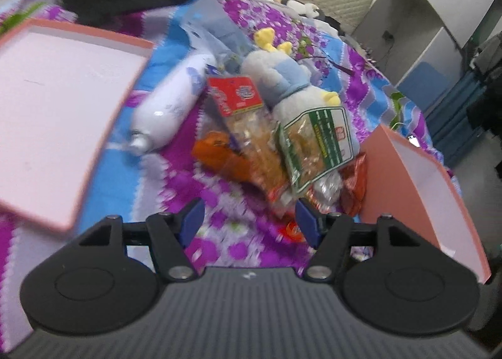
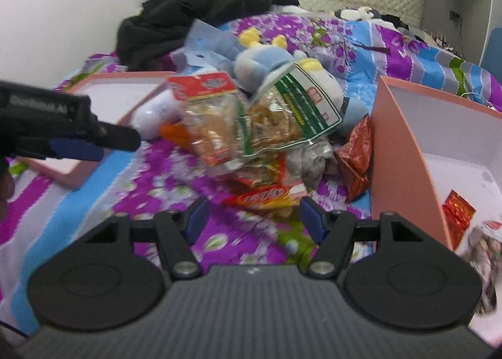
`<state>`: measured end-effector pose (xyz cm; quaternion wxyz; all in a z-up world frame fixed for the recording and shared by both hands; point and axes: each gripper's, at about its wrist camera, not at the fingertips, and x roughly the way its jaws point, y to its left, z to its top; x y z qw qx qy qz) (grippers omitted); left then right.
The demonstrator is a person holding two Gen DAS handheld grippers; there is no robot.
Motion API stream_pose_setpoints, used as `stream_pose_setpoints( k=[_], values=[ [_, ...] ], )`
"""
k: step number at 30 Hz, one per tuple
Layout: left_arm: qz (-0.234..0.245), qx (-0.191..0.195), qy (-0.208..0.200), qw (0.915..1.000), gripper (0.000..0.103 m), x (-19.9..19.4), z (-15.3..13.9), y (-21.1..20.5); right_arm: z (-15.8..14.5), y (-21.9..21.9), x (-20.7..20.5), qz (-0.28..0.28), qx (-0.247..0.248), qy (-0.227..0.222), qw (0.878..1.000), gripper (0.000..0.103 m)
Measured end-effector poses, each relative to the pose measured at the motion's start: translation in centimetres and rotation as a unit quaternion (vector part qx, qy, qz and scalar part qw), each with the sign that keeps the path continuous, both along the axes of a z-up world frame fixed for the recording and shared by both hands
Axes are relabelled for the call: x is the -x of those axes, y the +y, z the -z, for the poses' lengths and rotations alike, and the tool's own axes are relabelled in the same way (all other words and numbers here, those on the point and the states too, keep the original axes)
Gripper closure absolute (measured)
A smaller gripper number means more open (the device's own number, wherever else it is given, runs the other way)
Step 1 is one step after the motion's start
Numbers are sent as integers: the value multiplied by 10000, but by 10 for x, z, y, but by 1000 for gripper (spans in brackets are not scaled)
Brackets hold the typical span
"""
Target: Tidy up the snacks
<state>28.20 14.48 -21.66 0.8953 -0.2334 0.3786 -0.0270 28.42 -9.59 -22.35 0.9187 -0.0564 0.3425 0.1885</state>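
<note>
Crinkly snack packets [image 2: 251,139] lie heaped beside the open pink box [image 2: 404,152].

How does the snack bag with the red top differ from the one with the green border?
The red-topped snack bag has a solid red header; the green-bordered snack bag has a white label framed in green. The red-topped one lies left, the green-bordered one right, against the plush toy. Both are clear packets on the bedspread, ungripped.

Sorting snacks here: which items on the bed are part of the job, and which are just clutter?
Job:
red-topped clear cracker bag
green-labelled clear snack bag
red foil packet
pink cardboard box

Clutter:
grey-blue plush toy
white plastic bottle
black clothes heap
pink box lid
</note>
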Motion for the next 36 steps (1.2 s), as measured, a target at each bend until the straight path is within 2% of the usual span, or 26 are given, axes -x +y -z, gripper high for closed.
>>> stream_pose_setpoints(
  k=[6,10,13,15,16,18,20,22,29,36],
  values=[
    [389,356,250,9983,36,-57,35,-7,31,4,-45,284,265,451,9982,41],
    [391,608,445,9964,44,-81,49,-9,40,-1,-61,412,62,852,9955,42],
    [199,1037,527,9930,57,-88,60,-5,42,-5,-70,398,-288,1088,9928,42],
    [67,1189,634,9909,69,-91,65,-3,41,-6,-71,387,-387,1075,9927,50],
    [47,1240,607,9904,72,-91,66,-4,40,-5,-70,339,-395,1025,9934,53],
    [29,1252,507,9908,82,-89,66,-4,40,-4,-67,308,-412,962,9940,71],
    [31,1215,506,9913,90,-87,65,-6,40,-6,-63,314,-492,973,9935,83],
    [13,1319,470,9901,92,-80,63,-5,39,-9,-56,357,-652,952,9927,97],
    [88,1157,138,9932,95,-43,24,-9,13,-16,-26,354,-888,811,9921,100],
    [-32,1263,152,9919,97,10,3,-15,-5,-35,11,424,-903,735,9923,100]
  ],
)
